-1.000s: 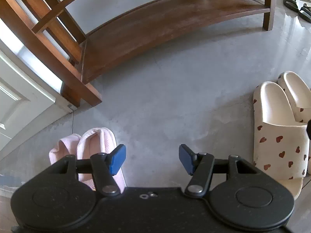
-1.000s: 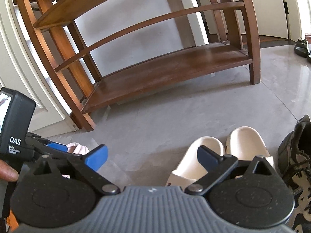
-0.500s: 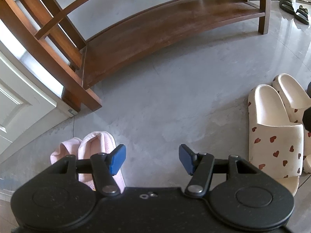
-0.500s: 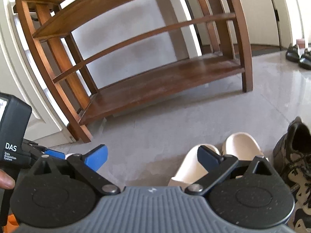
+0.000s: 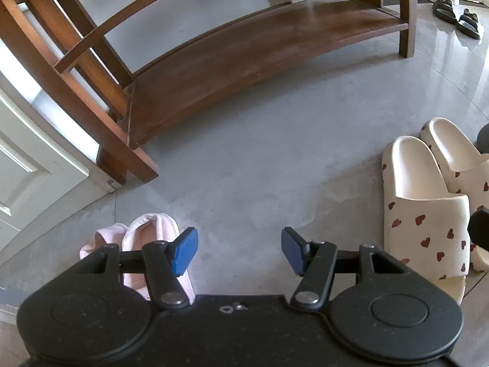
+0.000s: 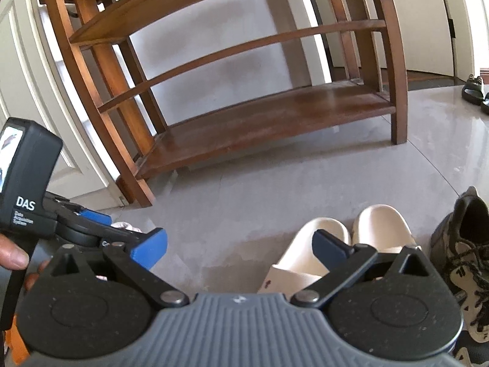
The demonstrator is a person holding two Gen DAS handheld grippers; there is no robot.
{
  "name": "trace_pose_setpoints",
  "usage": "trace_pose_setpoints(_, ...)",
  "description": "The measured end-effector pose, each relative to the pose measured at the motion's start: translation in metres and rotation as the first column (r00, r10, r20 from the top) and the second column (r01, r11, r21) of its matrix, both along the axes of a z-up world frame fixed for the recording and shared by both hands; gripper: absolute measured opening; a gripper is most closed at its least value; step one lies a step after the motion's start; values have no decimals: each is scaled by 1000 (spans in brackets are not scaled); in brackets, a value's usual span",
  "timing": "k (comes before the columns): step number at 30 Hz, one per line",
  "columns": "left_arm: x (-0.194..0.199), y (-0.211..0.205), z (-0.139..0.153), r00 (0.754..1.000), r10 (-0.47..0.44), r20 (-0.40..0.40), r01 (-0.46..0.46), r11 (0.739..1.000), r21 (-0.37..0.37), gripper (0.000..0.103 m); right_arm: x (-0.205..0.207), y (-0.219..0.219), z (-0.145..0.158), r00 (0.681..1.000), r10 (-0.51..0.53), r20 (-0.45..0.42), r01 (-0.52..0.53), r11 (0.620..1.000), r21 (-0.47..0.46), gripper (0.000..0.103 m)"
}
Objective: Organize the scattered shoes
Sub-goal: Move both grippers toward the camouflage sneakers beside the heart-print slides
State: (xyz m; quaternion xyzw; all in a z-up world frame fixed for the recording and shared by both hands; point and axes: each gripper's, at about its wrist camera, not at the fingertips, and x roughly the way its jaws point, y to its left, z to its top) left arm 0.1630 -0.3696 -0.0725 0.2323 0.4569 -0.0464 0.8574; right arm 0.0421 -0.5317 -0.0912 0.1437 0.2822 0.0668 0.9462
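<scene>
So from where I'm driving this, my left hand-held gripper (image 5: 240, 250) is hanging over bare grey floor (image 5: 259, 165) with its blue pads spread wide and nothing between them. The pink slippers (image 5: 143, 238) sit just beside its left pad, partly tucked under the gripper body, close to the white door (image 5: 33, 165) edge. Off to the right there's the pair of cream heart-print slides (image 5: 424, 211), side by side and touching each other, toes pointing toward the wooden shoe rack (image 5: 244, 58). My right hand-held gripper (image 6: 240, 249) is wide apart too and holding nothing; its right pad hovers over the near slide (image 6: 318, 244) but I can't tell whether it's touching it. A dark sneaker (image 6: 467, 253) sits just right of the slides at the frame edge. There's a decent open patch of floor between the shoes and the rack's bottom shelf (image 6: 275, 119), which is bare wood, with the front-left rack leg (image 5: 128, 153) sticking out near the door. A pair of dark sandals (image 5: 457, 16) is well off past the rack's right leg. I can also see fingers (image 6: 13, 255) gripping the left unit's handle.
</scene>
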Motion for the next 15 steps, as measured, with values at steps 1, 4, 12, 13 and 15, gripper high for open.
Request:
trace_pose_setpoints(1,-1,-1,-1,1000,-10,-1,10,1000,-1,60,-1,-2,-1,1000,-5,-8,5,1000,0,102)
trace_pose_setpoints(4,-2,0,-2,1000,-20,-23,19,999,-39,60,-6,-8,-3,999,-29,-21,30,999,16,102)
trace_pose_setpoints(12,-6,8,-4,996,-35,-87,17,980,-199,60,-36,-29,-13,994,-102,-35,103,994,21,101)
trace_pose_setpoints(13,-7,9,-4,995,-41,-91,19,974,-226,60,-39,-31,-13,993,-111,-37,112,994,16,101)
trace_pose_setpoints(15,-8,7,-5,993,-62,-99,36,968,-249,60,-45,-37,-14,991,-130,-42,130,991,5,101)
